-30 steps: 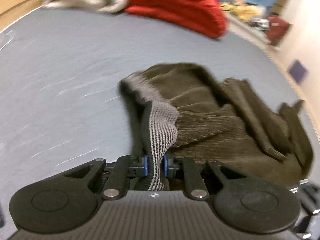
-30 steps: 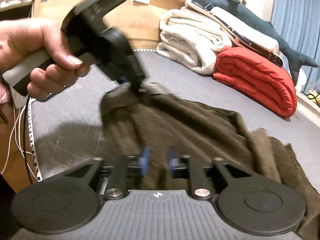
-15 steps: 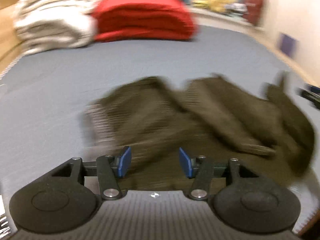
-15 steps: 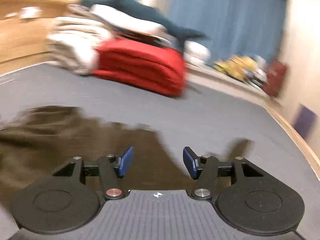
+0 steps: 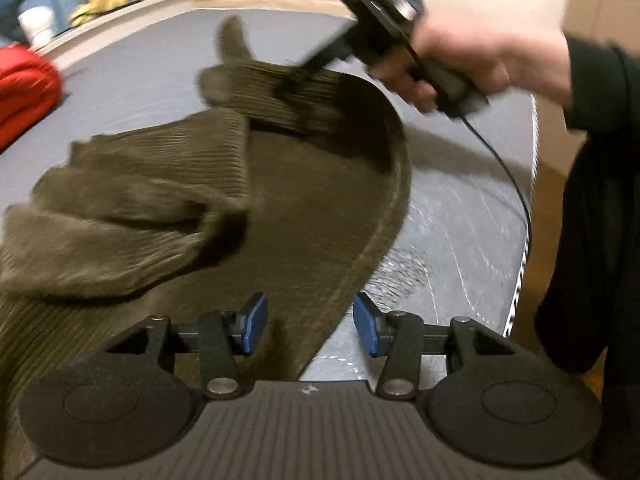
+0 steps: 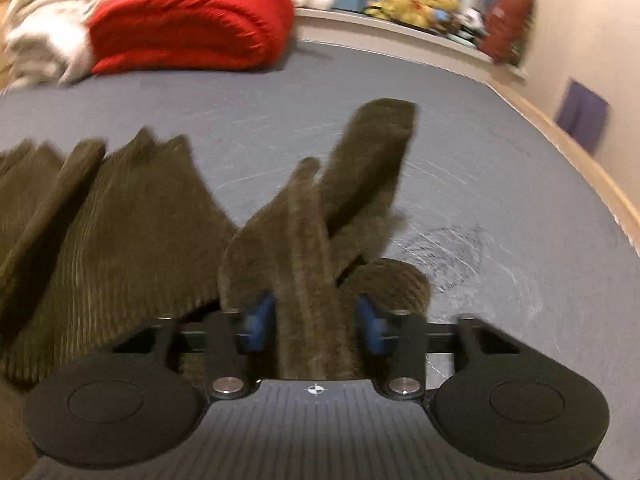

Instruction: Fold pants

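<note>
Dark olive corduroy pants [image 5: 304, 216] lie crumpled on the grey bed [image 5: 460, 208]. My left gripper [image 5: 310, 322] hovers over the pants' curved side seam; its jaws are closing, apart from the cloth. In the right wrist view a raised fold of a pant leg [image 6: 316, 280] fills the gap of my right gripper [image 6: 316, 322], whose jaws are closing and whose blue pads touch it on both sides. In the left wrist view a person's hand [image 5: 480, 52] holds that right gripper [image 5: 296, 80] at the far leg end, which is lifted off the bed.
A red rolled blanket [image 6: 188, 28] and white folded blankets [image 6: 40, 40] sit at the bed's far side. Plush toys [image 6: 416, 0] line a ledge behind. A black cable [image 5: 504, 168] trails from the right gripper to the bed's edge [image 5: 524, 240].
My left gripper let go of the striped waistband and swung along the pants to the side seam. My right gripper opened, moved to the leg end and closed around a fold there.
</note>
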